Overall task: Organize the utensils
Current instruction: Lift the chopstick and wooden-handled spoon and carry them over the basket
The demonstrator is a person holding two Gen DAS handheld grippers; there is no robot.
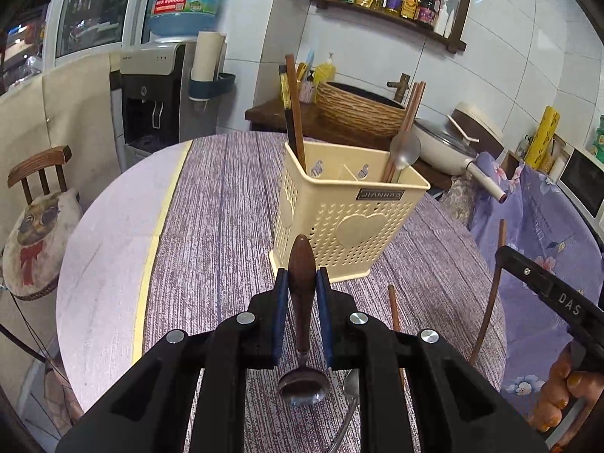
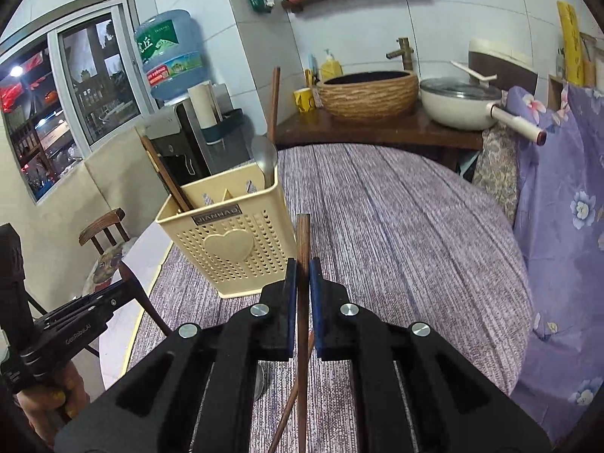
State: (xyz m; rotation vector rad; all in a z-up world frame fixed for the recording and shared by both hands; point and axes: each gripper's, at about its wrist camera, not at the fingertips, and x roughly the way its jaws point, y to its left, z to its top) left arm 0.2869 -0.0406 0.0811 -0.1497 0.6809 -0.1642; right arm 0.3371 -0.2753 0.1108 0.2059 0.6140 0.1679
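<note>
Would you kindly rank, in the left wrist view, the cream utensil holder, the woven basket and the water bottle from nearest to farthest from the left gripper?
1. The cream utensil holder, on the table just ahead of the left gripper.
2. The woven basket, beyond it on the dark counter, slightly right.
3. The water bottle, farthest, up at the left on the dispenser.

Cream perforated utensil holder [image 1: 339,219] stands upright mid-tabletop, holding wooden chopsticks [image 1: 296,113] and a metal spoon [image 1: 404,151]. Wooden-handled spoon [image 1: 302,302] is lifted, handle forward. One brown chopstick [image 2: 303,264] is lifted; another chopstick [image 1: 394,309] lies near the tabletop's near edge.
</note>
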